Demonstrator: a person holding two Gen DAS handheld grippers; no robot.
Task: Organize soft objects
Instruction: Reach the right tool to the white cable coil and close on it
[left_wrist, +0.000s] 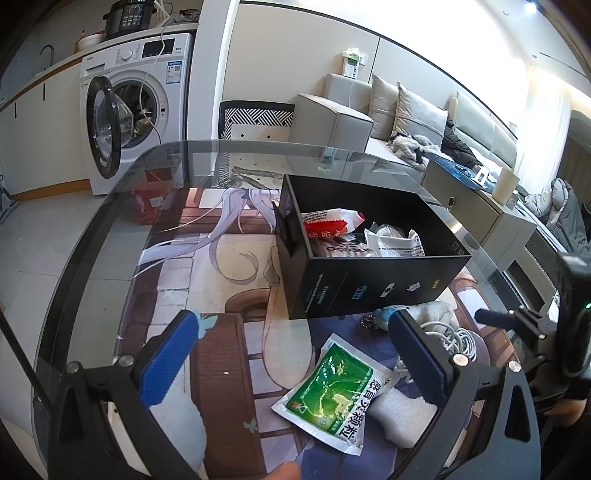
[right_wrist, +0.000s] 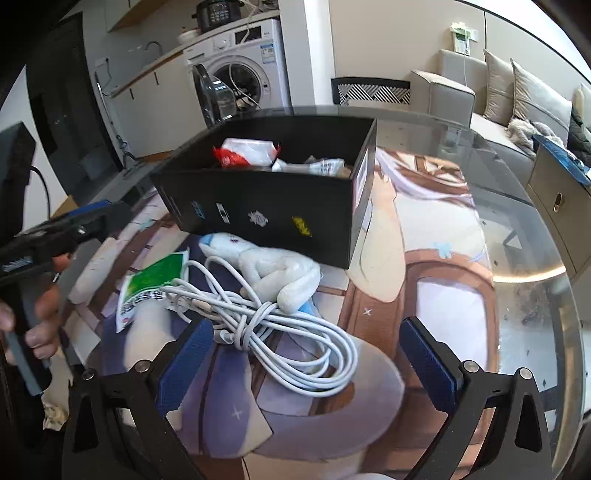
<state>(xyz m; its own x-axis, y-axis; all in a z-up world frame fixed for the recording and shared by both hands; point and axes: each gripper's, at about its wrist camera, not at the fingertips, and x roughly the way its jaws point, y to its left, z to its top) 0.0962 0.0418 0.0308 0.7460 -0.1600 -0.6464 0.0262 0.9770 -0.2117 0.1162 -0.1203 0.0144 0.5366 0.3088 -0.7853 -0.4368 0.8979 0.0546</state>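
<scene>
— Soft toy (right_wrist: 280, 273), the white plush one: where is it?
— On the glass bench (right_wrist: 517, 229), just in front of the black box (right_wrist: 266, 206), lying partly over a coiled white cable (right_wrist: 295, 347). From the left wrist camera only a scrap of it shows, behind a blue pad.
— What else is cut off?
— The green sachet (left_wrist: 328, 391) overlaps a white foam piece (left_wrist: 402, 410); in the right view the cable covers its edge. Packets in the box (left_wrist: 391, 240) are heaped, their print hard to read.
— And the tongs?
— Left tongs (left_wrist: 295, 354) are spread wide above the sachet, gripping nothing. Right tongs (right_wrist: 306, 354) are spread too, over the cable, also bare.
— Anything beyond?
— A washing machine (left_wrist: 144, 110), door ajar, and a sofa (left_wrist: 406, 122).
</scene>
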